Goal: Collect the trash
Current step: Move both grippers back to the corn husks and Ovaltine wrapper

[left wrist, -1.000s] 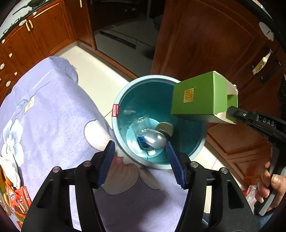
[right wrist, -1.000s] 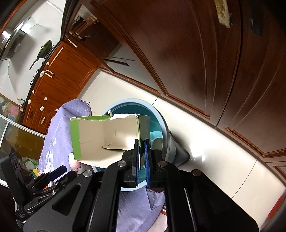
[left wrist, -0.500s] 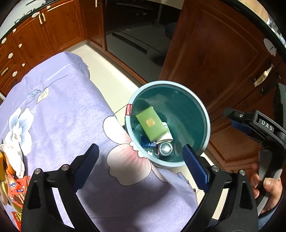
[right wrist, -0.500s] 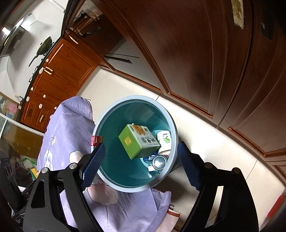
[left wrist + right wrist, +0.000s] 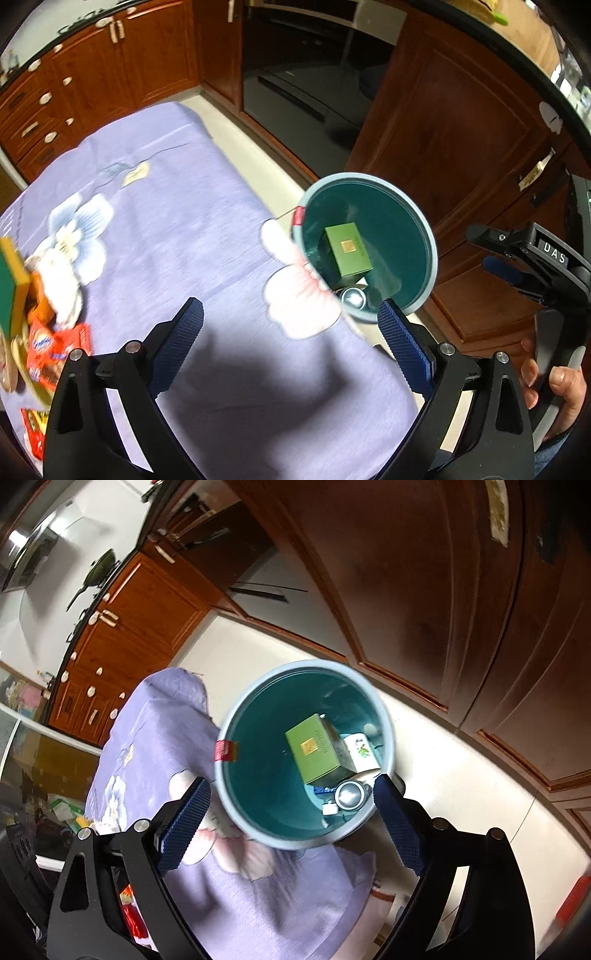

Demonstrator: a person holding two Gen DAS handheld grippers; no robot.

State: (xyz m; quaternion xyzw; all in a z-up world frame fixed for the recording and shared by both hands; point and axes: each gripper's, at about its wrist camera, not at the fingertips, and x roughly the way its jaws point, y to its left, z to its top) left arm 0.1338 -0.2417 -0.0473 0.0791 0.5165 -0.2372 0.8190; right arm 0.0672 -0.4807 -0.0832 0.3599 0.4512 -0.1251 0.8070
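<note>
- Far left on the purple tablecloth, wrappers and a sponge await you; that pile is likely your next pickup.
- Your left gripper hovers above the cloth, jaws wide, empty.
- The green box lies inside the bin.
- Your right gripper is above the bin, spread, holding nothing.

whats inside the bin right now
The teal bin holds a green box, a white carton beside it, and a silver can at the bottom. Whatever lies beneath the box is covered.
</note>
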